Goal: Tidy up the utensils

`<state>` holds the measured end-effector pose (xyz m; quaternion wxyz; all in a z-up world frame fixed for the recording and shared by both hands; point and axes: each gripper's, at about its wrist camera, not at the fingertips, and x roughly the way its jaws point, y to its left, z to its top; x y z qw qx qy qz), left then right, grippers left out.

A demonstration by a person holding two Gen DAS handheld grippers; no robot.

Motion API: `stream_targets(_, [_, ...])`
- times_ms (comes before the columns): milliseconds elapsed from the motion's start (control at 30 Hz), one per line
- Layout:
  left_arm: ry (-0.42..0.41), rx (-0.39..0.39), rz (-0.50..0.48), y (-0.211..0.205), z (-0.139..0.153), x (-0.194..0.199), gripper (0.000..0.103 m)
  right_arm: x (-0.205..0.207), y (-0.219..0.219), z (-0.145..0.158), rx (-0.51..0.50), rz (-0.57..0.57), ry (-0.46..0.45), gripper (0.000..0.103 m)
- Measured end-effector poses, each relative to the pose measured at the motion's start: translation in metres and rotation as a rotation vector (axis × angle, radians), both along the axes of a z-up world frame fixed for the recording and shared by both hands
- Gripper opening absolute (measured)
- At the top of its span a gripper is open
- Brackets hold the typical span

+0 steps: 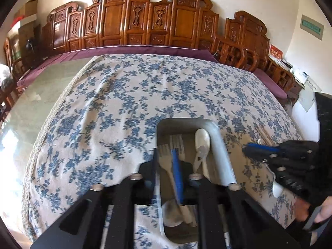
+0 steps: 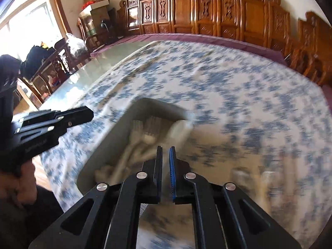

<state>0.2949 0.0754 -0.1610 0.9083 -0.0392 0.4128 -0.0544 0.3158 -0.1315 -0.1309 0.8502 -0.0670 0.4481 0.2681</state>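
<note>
A metal tray [image 1: 220, 145] sits on the blue-flowered cloth and holds pale forks [image 1: 166, 155] and a white spoon [image 1: 202, 143]. My left gripper [image 1: 166, 151] hangs low over the tray's left rim with its fingers close together, nothing clearly between them. My right gripper [image 1: 247, 147] is at the tray's right, fingers nearly shut and empty; a white spoon [image 1: 277, 188] lies on the cloth beneath it. In the blurred right wrist view my right gripper [image 2: 165, 148] sits just right of the tray [image 2: 103, 145], and my left gripper [image 2: 89, 113] is at the left.
The cloth [image 1: 145, 95] covers a glass-topped table [image 1: 41, 95]. Carved wooden chairs [image 1: 155, 20] line the far wall. Chopsticks [image 1: 265, 134] lie on the cloth right of the tray. Cardboard boxes [image 2: 97, 2] stand in the far left corner.
</note>
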Motion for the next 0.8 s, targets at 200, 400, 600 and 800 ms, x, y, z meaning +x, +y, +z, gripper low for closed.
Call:
stream_targets(200, [-0.022,-0.006,-0.051,-0.036,0.002,0.004,0.062,0.0,-0.068,-0.006,-0.116,-0.045,-0.039,0.026])
stream_targets(400, [-0.03,-0.001,-0.07,-0.065,-0.003,0.008,0.078,0.008,-0.094,-0.035,-0.156,-0.027,0.025,0.026])
stream_targets(600, [-0.023,0.017,-0.103,-0.084,-0.01,0.007,0.078,0.015,-0.085,-0.064,-0.174,0.013,0.084,0.026])
stream_targets(800, [-0.017,0.024,-0.111,-0.087,-0.013,0.007,0.078,0.024,-0.075,-0.075,-0.207,0.04,0.099,0.026])
